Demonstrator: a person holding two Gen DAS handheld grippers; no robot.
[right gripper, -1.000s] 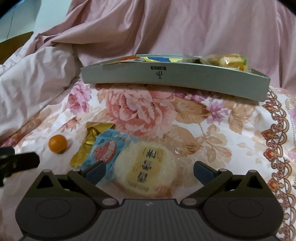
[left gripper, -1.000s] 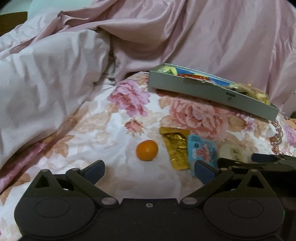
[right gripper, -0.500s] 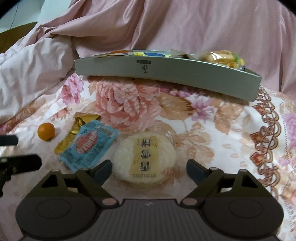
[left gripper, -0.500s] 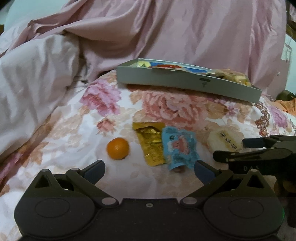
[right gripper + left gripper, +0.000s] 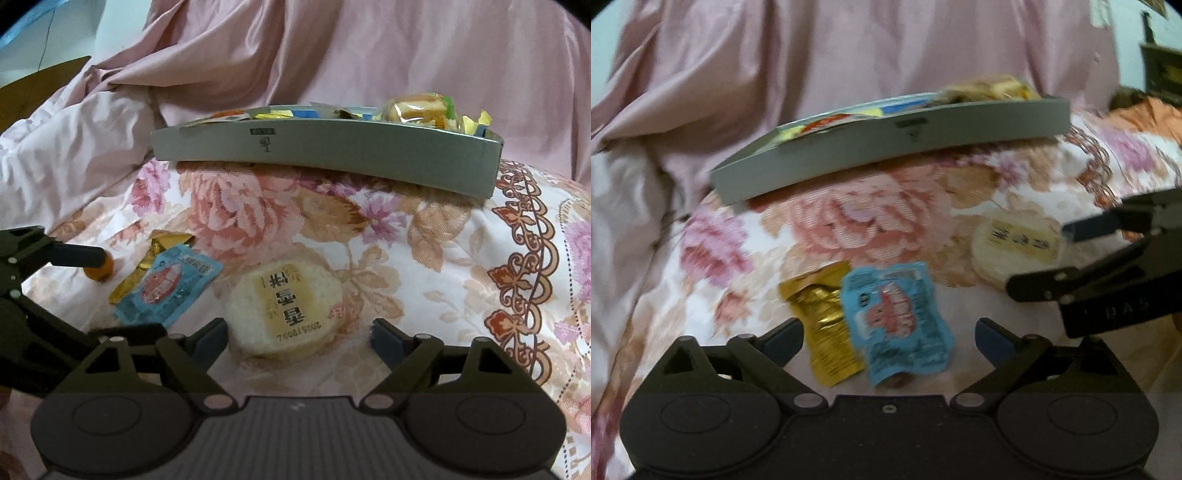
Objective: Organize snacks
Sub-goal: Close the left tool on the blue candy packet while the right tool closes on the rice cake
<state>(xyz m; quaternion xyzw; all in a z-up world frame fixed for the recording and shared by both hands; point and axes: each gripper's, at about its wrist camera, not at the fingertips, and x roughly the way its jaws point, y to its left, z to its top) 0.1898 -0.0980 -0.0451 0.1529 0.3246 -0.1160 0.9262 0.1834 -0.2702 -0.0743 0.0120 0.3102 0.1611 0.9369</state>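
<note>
A grey box [image 5: 894, 147] holding several snacks sits at the back of the flowered bedspread; it also shows in the right wrist view [image 5: 325, 155]. A blue snack packet [image 5: 897, 321] and a gold packet [image 5: 823, 325] lie right before my open, empty left gripper [image 5: 888, 334]. A round pale pastry [image 5: 284, 306] lies between the fingers of my open right gripper [image 5: 299, 338], low over the cloth; the pastry also shows in the left wrist view [image 5: 1015, 247]. A small orange [image 5: 98, 271] lies left of the packets [image 5: 166, 288], partly behind the left gripper's finger.
A pink duvet [image 5: 92, 147] is bunched up at the left and behind the box. The flowered bedspread [image 5: 480, 277] stretches to the right. An orange cloth [image 5: 1145, 114] lies at the far right.
My left gripper has swung right, so the packets now lie before it and the orange has left its view. My right gripper has moved closer over the pastry.
</note>
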